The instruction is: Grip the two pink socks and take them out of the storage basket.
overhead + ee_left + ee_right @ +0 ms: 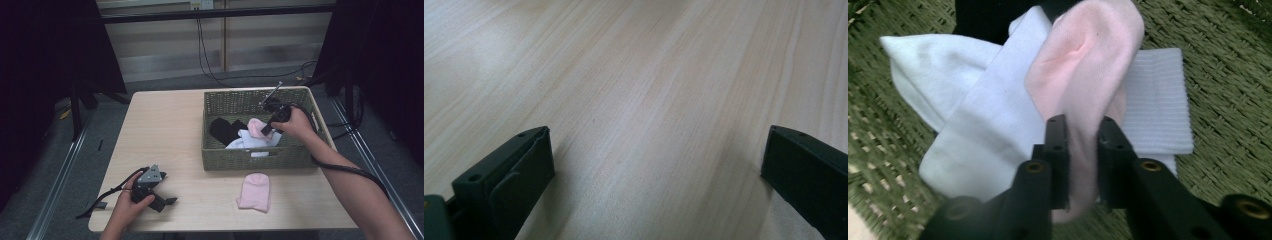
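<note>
A green woven basket (235, 159) stands at the right of the table and holds black (225, 130), white (245, 140) and pink socks. My right gripper (266, 129) reaches into it and is shut on a pink sock (1088, 75), pinched between the jaws above the white socks (983, 130). A second pink sock (255, 192) lies flat on the table in front of the basket. My left gripper (165, 200) rests near the table's front left, open, with bare wood (649, 100) between its jaws.
The light wooden table (165, 130) has free room across its left half. Cables hang behind it on the floor, and dark curtains stand at both sides. A metal rail runs along each side of the floor.
</note>
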